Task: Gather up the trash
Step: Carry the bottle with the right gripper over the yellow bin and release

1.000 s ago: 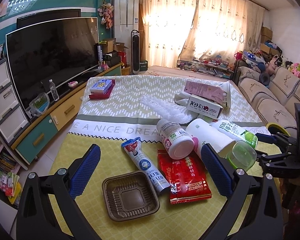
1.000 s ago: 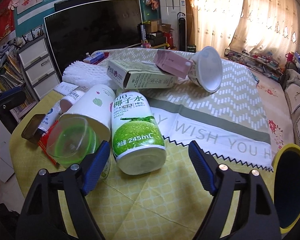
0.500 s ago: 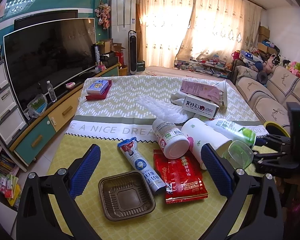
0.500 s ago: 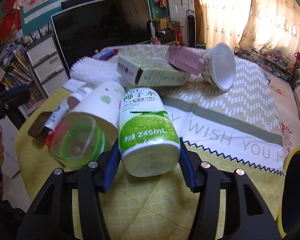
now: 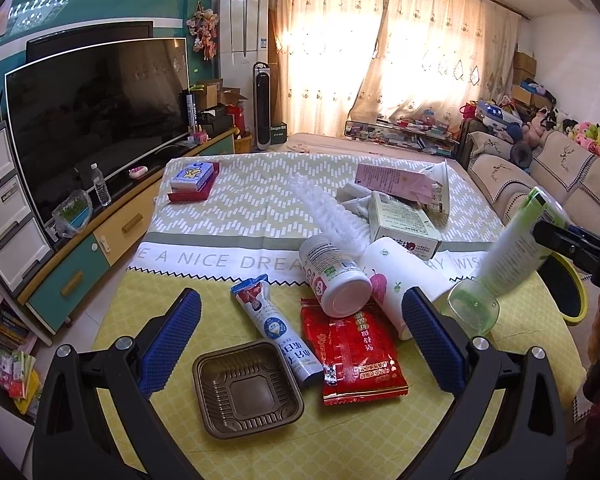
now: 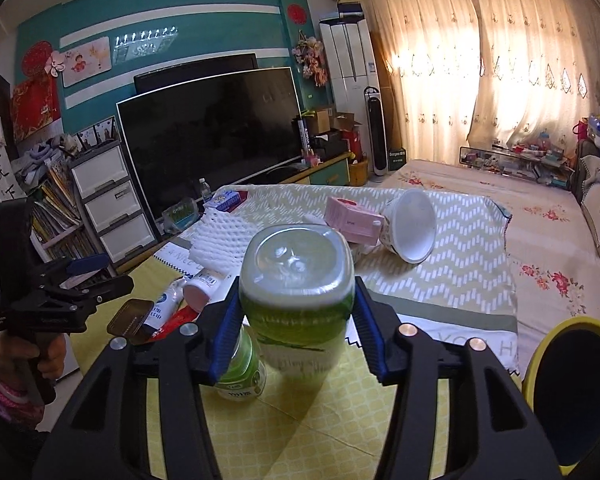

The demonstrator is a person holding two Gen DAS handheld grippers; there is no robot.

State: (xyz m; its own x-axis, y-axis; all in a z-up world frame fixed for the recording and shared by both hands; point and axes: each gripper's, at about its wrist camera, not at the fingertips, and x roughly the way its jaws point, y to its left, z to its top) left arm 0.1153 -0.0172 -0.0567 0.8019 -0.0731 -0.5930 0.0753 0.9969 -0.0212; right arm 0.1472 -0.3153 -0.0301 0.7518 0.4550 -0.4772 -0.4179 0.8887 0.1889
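Note:
My right gripper is shut on a green-and-white coconut water bottle and holds it tilted above the table; the bottle also shows in the left wrist view. A clear green-tinted cup lies under it. My left gripper is open and empty over a brown plastic tray, a toothpaste tube and a red snack packet. A white jar and a paper cup lie beyond them.
A yellow-rimmed bin stands at the table's right edge. Farther back lie white foam netting, a carton, a pink box and a small box on a red book. A TV stands left.
My right gripper closed on the coconut water bottle and lifted it off the table, tilting it up. The left gripper stayed open and shifted only slightly.

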